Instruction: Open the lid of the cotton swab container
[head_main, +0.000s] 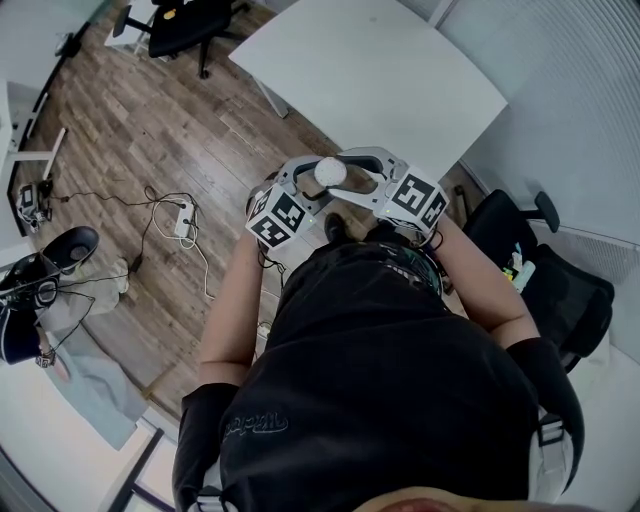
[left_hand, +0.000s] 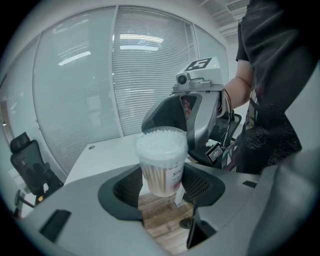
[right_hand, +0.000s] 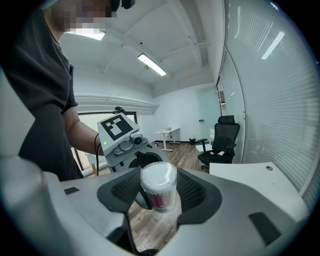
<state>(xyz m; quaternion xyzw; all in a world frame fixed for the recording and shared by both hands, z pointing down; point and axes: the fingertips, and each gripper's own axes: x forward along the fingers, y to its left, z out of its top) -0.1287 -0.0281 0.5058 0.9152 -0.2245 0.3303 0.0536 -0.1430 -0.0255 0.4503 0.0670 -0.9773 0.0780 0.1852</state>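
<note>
The cotton swab container (head_main: 331, 171) is a clear tub packed with white swabs, with a red label, held in the air in front of the person. In the left gripper view my left gripper (left_hand: 161, 182) is shut on the tub's lower body (left_hand: 161, 165), a pad against each side. The right gripper (left_hand: 196, 117) reaches in from behind the tub's top. In the right gripper view my right gripper (right_hand: 159, 192) flanks the tub's upper part and lid (right_hand: 159, 177), pads touching both sides, with the left gripper (right_hand: 122, 137) beyond it. From the head view the left gripper (head_main: 312, 185) and right gripper (head_main: 352, 168) meet around the tub.
A white table (head_main: 380, 70) stands just ahead of the grippers. A black office chair (head_main: 560, 290) is close at the right, another (head_main: 190, 25) far at the top left. Cables and a power strip (head_main: 183, 218) lie on the wooden floor at the left.
</note>
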